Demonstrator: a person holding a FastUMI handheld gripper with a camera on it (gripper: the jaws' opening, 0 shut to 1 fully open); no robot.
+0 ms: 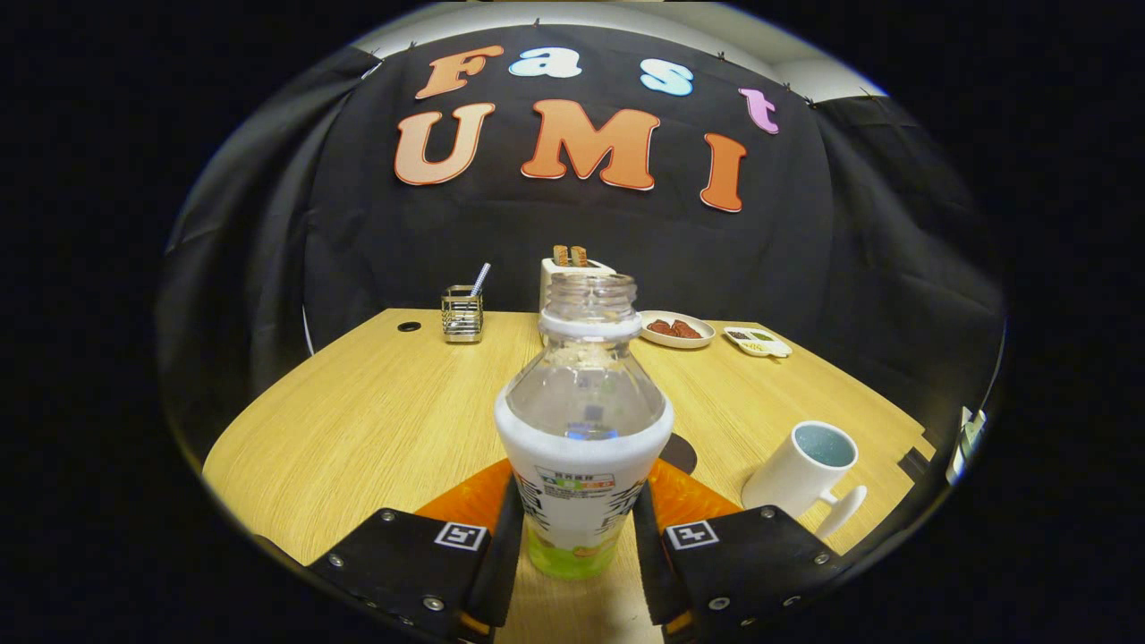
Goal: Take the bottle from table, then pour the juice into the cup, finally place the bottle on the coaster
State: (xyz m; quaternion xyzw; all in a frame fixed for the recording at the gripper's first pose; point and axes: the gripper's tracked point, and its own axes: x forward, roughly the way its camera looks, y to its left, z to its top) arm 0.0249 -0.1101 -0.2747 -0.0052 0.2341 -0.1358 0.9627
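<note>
Wooden table (376, 420), pale grain, black cloth wall behind. Gripper (577, 528) low over the near edge, both fingers pressed against the lower sides of the bottle (581, 438), so it is clamped on it. Bottle upright, cap off, clear upper part, white label wrap, a little green liquid at the bottom. Whether its base touches the table, cannot tell. Dark round coaster (678, 452) just behind the bottle, mostly hidden by it. White cup (805, 474) to the right of the fingers, handle toward the near side, standing on the table apart from the bottle. Far end: wire holder (462, 315) with a straw, white toaster (572, 268) directly beyond the bottle's neck, two small dishes (677, 329) of food.
</note>
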